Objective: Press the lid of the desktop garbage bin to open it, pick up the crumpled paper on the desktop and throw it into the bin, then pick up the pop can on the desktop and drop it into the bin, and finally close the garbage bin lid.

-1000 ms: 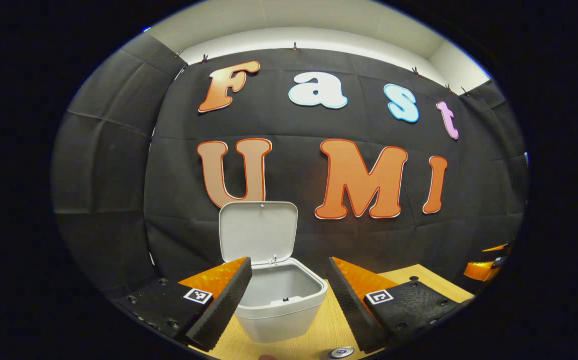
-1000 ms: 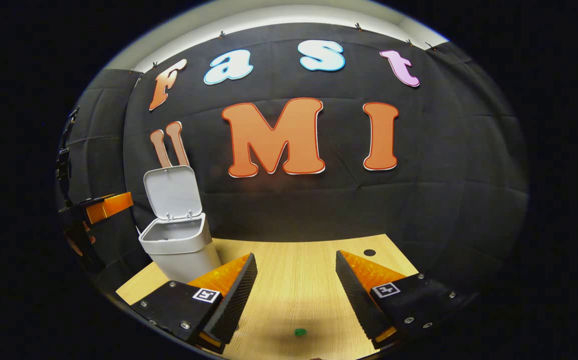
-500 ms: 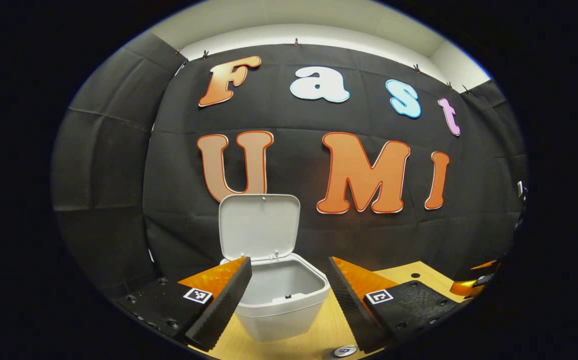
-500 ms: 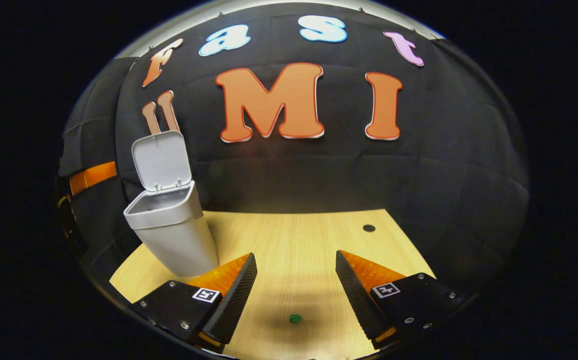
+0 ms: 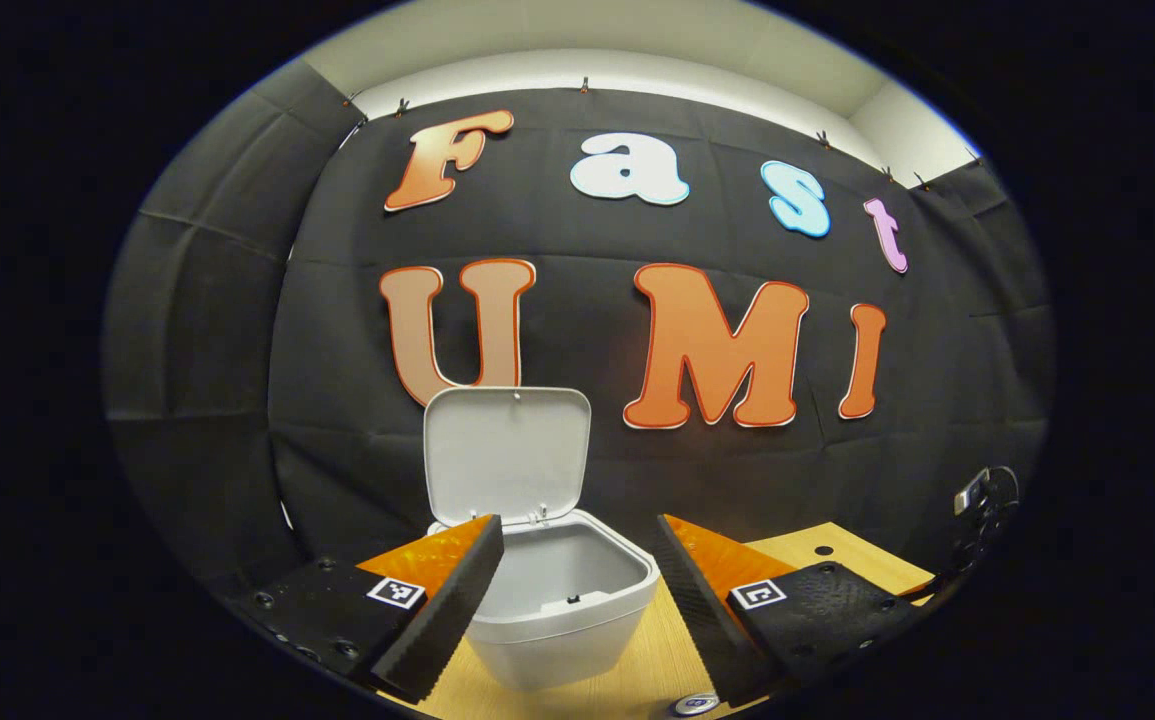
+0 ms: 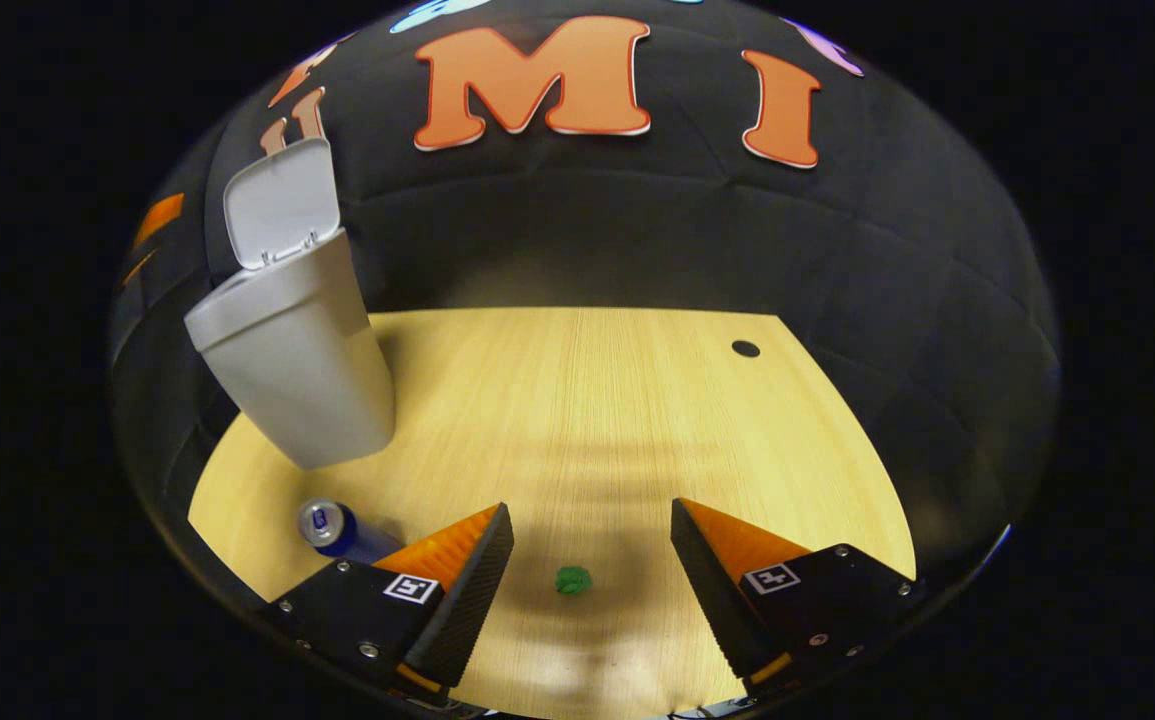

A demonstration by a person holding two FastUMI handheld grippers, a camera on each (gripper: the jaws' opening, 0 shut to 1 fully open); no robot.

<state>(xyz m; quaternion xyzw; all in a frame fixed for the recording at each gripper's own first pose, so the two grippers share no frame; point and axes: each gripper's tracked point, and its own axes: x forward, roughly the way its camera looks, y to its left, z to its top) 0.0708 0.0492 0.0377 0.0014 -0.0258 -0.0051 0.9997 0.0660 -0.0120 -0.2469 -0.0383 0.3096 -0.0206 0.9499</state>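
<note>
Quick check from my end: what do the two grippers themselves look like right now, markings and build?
Both share one build. The left gripper and right gripper each have two wedge-shaped fingers with ribbed inner faces, bolted to plates with visible screws. Each plate carries a small square black-and-white tag.

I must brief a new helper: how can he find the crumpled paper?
Start at the wooden table. Between the right gripper's open fingers lies the crumpled paper, a small green ball, unlike the blue pop can.
</note>
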